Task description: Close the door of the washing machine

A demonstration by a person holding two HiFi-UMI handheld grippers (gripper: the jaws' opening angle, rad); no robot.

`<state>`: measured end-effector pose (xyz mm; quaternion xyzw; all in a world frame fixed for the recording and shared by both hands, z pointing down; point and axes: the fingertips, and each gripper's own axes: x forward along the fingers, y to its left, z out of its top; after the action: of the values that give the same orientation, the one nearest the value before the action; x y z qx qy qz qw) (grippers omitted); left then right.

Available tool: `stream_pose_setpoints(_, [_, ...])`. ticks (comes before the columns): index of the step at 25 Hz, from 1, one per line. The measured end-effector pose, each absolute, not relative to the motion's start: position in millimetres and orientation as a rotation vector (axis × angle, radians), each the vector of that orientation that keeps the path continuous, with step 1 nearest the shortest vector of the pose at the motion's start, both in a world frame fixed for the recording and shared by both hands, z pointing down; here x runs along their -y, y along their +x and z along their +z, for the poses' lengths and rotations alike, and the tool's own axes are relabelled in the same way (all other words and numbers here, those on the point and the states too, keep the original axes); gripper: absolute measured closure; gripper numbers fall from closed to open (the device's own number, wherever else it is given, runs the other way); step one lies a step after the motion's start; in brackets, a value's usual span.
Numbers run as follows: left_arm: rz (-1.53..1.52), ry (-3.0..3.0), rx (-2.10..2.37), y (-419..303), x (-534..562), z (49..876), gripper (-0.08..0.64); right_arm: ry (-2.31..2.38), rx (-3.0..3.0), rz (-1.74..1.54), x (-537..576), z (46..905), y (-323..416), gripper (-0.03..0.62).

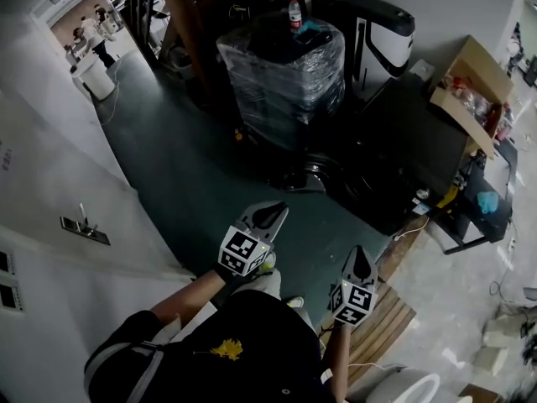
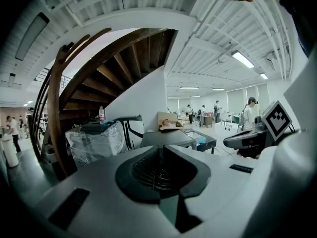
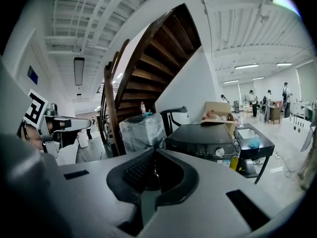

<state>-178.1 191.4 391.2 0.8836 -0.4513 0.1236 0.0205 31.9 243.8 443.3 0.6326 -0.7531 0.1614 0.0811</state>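
Nearest the camera, a person in a dark top holds 2 grippers out ahead at waist height. The left gripper [image 1: 270,215] leads and the right gripper [image 1: 361,260] trails beside it. Each gripper's own view shows its jaws together with nothing between them. That probably suits the job, since shutting a door calls for a push from a closed tip rather than a grasp.

Both point across the bare dark green floor [image 1: 193,183] toward the black box-shaped washing machine [image 1: 411,141], which stands well apart from them, so no contact is possible yet. At its front, low on the side facing the person, a round dark door [image 1: 312,177] appears to hang swung outward, though shadow blurs its edge. From the right gripper view only the machine's flat top and a control panel with 1 pale dial [image 3: 216,152] are plain.

Beside the machine's far side sits a tall stack wrapped in clear plastic film [image 1: 281,70], with a red-labelled bottle [image 1: 294,11] on top. An open brown cardboard box [image 1: 470,91] rests at the machine's rear corner. A black desk [image 1: 482,225] flanks the machine and carries something blue. A curved brown wooden staircase [image 3: 148,68] rises behind the stack, and several people work in the bright hall beyond, clear of the approach.
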Motion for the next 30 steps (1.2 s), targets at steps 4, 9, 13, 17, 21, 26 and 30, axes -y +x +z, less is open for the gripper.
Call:
stream_pose_setpoints(4, [0.393,2.709,1.412,-189,-184,399,0.525,1.863,2.273,0.458,-227,440,21,0.563])
stream_pose_setpoints(9, [0.419,2.686,1.383,-190,-172,419,0.523,1.807,2.264,0.505,-221,453,12,0.563])
stream_pose_setpoints(13, [0.42,2.674,1.348,-196,-144,430,0.523,1.786,2.228,0.538,-214,463,1,0.563])
stream_pose_setpoints(17, [0.38,2.666,1.311,-190,-106,438,0.523,1.815,2.171,0.54,-187,465,9,0.563])
stream_pose_setpoints(21, [0.374,2.689,1.252,-178,-60,441,0.523,1.88,2.124,0.542,-144,458,22,0.563])
stream_pose_setpoints(26, [0.368,2.708,1.199,-179,7,442,0.523,1.902,2.082,0.556,-86,450,14,0.563])
stream_pose_setpoints(30, [0.37,2.736,1.18,-181,68,451,0.523,1.892,2.051,0.539,-34,452,5,0.563])
